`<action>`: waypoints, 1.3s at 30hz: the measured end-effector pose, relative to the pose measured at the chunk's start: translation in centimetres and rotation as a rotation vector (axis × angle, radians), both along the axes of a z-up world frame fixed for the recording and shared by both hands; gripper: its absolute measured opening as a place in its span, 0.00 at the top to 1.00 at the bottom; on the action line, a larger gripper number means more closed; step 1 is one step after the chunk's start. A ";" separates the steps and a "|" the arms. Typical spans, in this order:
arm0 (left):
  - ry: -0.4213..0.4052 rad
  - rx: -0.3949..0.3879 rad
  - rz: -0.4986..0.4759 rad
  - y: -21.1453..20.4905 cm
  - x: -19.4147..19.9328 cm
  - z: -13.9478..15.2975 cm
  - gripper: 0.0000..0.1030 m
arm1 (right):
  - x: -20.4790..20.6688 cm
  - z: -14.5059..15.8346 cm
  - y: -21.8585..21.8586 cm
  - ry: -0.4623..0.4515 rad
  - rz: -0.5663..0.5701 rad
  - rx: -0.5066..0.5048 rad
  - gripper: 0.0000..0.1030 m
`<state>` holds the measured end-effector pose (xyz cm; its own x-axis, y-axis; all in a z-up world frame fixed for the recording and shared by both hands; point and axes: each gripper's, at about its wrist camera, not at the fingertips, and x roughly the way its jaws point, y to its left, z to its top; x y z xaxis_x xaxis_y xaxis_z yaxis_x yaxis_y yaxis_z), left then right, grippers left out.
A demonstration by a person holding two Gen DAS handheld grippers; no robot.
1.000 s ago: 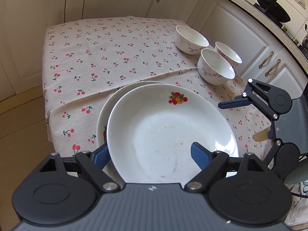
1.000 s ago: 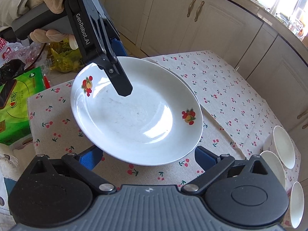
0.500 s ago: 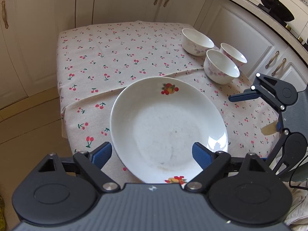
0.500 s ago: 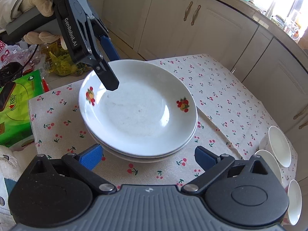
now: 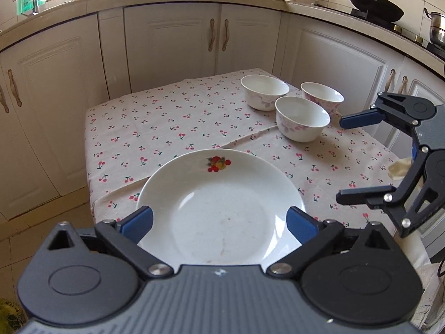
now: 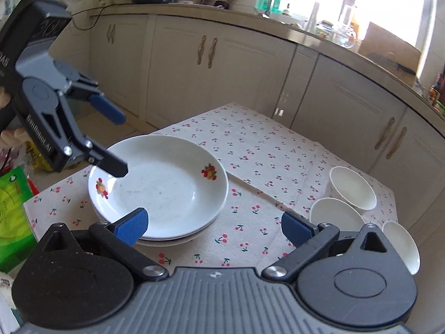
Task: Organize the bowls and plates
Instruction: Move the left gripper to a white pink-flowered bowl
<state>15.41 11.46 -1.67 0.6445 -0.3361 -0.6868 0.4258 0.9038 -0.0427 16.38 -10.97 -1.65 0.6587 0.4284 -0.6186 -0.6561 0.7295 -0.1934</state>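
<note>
Two plates (image 6: 167, 183) lie stacked on the desk (image 5: 167, 119) with three bowls (image 5: 301, 118) grouped well apart, the left hand-held gripper (image 5: 219, 221) just opened wide and empty above the stack, the right hand-held gripper (image 6: 214, 224) likewise spread, holding nothing.

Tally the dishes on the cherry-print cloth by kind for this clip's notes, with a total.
Plates: 2, stacked, top plate on the lower plate, of which only the rim shows.
Bowls: 3, in a group: far bowl, near bowl, right bowl.
Total: 5 dishes on the tablecloth.
</note>
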 end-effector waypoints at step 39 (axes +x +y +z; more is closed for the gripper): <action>-0.218 -0.111 0.102 -15.5 4.2 1.2 0.01 | 2.3 -2.4 -13.9 -0.052 -0.386 0.180 0.00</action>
<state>19.60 -4.00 -0.46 0.8076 -0.3272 -0.4906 0.3428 0.9374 -0.0608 18.68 -24.87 -4.03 0.8202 0.2427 -0.5180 -0.3212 0.9447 -0.0660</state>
